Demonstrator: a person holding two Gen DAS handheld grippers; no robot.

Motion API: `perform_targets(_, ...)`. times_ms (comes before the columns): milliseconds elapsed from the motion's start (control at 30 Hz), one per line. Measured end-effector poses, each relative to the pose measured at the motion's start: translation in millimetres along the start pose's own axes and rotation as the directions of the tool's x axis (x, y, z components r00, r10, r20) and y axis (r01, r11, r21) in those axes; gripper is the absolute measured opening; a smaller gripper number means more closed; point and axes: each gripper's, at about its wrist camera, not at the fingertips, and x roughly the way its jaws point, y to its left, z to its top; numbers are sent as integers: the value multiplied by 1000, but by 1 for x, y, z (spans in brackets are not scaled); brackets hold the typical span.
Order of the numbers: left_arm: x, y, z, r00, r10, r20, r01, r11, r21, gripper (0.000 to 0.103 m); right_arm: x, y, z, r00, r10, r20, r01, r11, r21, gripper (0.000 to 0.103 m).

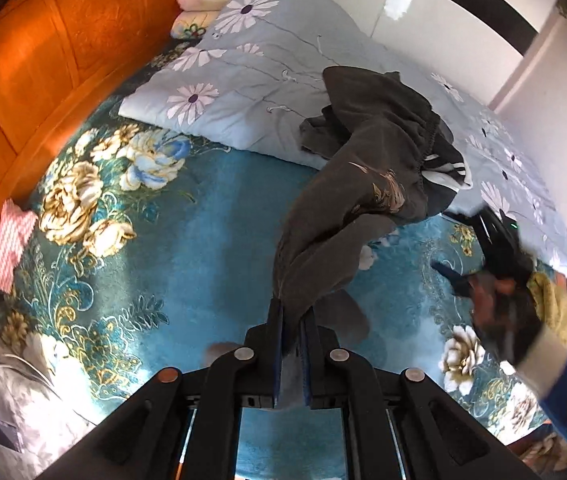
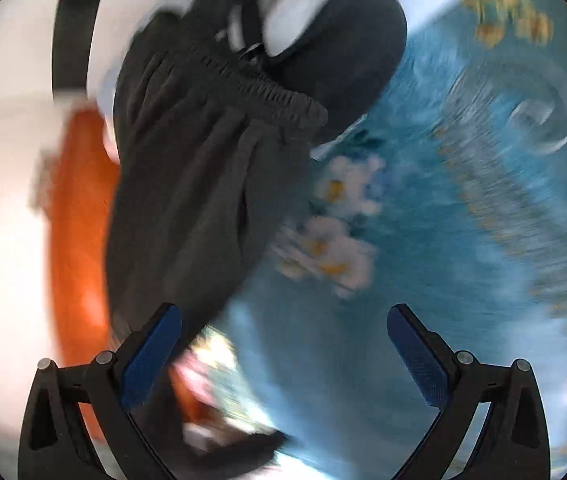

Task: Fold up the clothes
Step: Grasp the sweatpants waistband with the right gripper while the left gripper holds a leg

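Trousers (image 1: 363, 168) hang pinched in left claw (image 1: 292, 320); right claw (image 2: 283, 356), beside them, gapes.

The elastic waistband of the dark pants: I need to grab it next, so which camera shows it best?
The right wrist view: the gathered elastic waistband runs close and large across the frame above the open right gripper, though motion-blurred. The left wrist view shows it small and farther off, beyond the left gripper shut on the dark pants.

bright daylight, glare on the white wall (image 1: 403, 4); left view sharp, right view motion-blurred, both edges fisheye-warped.
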Motion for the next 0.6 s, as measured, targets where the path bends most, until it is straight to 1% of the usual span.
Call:
perform_targets(33, -2, 0, 2, 1000, -3, 0, 3, 1000, -1, 8, 7, -3, 4, 999, 49, 23, -50, 997, 61, 103)
perform_targets(67, -4, 0, 3, 1000, -6, 2, 6, 1000, -1, 8, 17, -7, 6, 993, 107, 47, -113, 985, 132, 103)
perform_targets(133, -9, 0, 7, 1000, -10, 6, 10, 1000, 6, 8, 33, -11, 10, 987, 149, 63, -160, 963, 219, 103)
perform_targets(167, -11, 0, 8, 1000, -11, 9, 10, 1000, 16, 8, 39, -11, 10, 986, 153, 65, -165, 955, 247, 101)
perform_targets(200, -14, -1, 9, 1000, -11, 12, 10, 1000, 27, 8, 45, -10, 11, 986, 155, 66, -167, 949, 269, 92)
perform_targets(233, -17, -1, 11, 1000, -10, 15, 9, 999, 40, 8, 51, -9, 12, 983, 169, 71, -182, 938, 296, 86)
perform_targets(300, -20, 1, 13, 1000, -6, 21, 4, 998, 66, 8, 54, -1, 13, 978, 193, 78, -208, 925, 318, 58)
perform_targets(333, -22, 3, 14, 1000, -2, 25, 0, 997, 81, 8, 56, 4, 14, 975, 204, 82, -220, 919, 326, 52)
perform_targets(400, -22, 7, 19, 999, 3, 33, -6, 993, 115, 8, 48, 19, 17, 974, 208, 95, -227, 928, 297, 36)
perform_targets(433, -21, 6, 21, 999, -7, 42, 1, 990, 141, 8, 41, 28, 19, 972, 209, 105, -230, 934, 274, 30)
perform_targets(467, -21, 5, 24, 999, -18, 51, 9, 986, 167, 8, 31, 38, 22, 971, 208, 120, -232, 940, 249, 18)
perform_targets(533, -19, 2, 29, 997, -39, 68, 23, 976, 218, 8, 9, 59, 28, 967, 205, 154, -234, 952, 198, 15)
perform_targets(600, -18, -1, 34, 995, -61, 85, 36, 963, 269, 8, -13, 79, 32, 958, 210, 197, -240, 961, 138, 13)
